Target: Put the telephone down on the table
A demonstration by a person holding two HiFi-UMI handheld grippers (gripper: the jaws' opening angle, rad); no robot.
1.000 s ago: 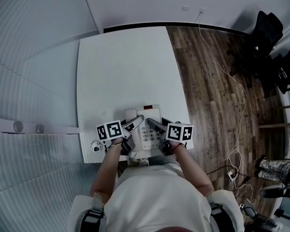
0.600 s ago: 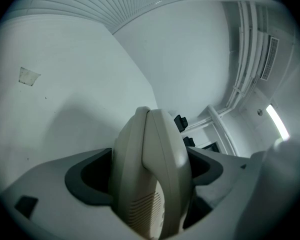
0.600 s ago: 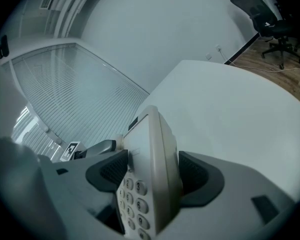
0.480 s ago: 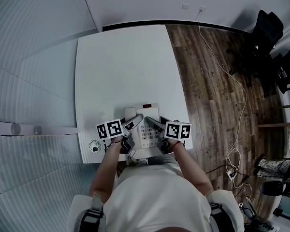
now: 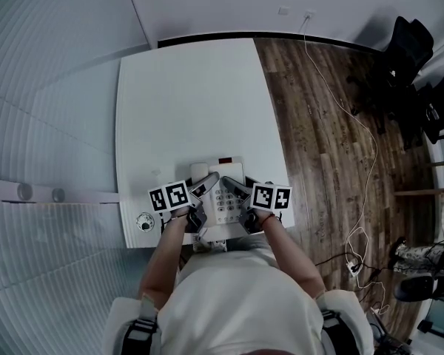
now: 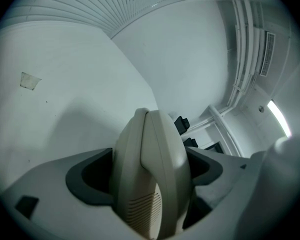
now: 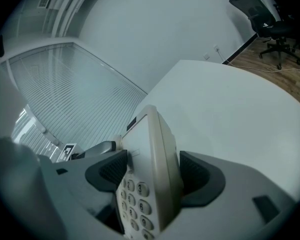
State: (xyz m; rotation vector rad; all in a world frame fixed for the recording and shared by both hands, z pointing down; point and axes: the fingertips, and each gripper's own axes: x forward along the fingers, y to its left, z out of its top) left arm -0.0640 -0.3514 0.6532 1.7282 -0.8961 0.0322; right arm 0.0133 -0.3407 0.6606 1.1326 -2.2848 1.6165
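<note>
A beige desk telephone (image 5: pixel 220 192) with a keypad sits at the near edge of the white table (image 5: pixel 192 102), between both grippers. My left gripper (image 5: pixel 205 186) is shut on its left side. In the left gripper view the handset (image 6: pixel 157 139) fills the gap of the left gripper (image 6: pixel 149 173). My right gripper (image 5: pixel 237 191) is shut on the phone's right edge. In the right gripper view the telephone body (image 7: pixel 152 139) stands tilted in the right gripper (image 7: pixel 154 178), with the keypad (image 7: pixel 132 196) facing left. Whether the phone rests on the table cannot be told.
A small round object (image 5: pixel 145 222) lies at the table's near left corner, and a small paper scrap (image 6: pixel 30 80) lies on the top. Blinds cover the left wall. To the right, a cable (image 5: pixel 359 132) crosses the wood floor and office chairs (image 5: pixel 411 54) stand beyond.
Both grippers keep their hold on the telephone. Only the view has shifted a little; the phone and the grippers show no clear movement.
</note>
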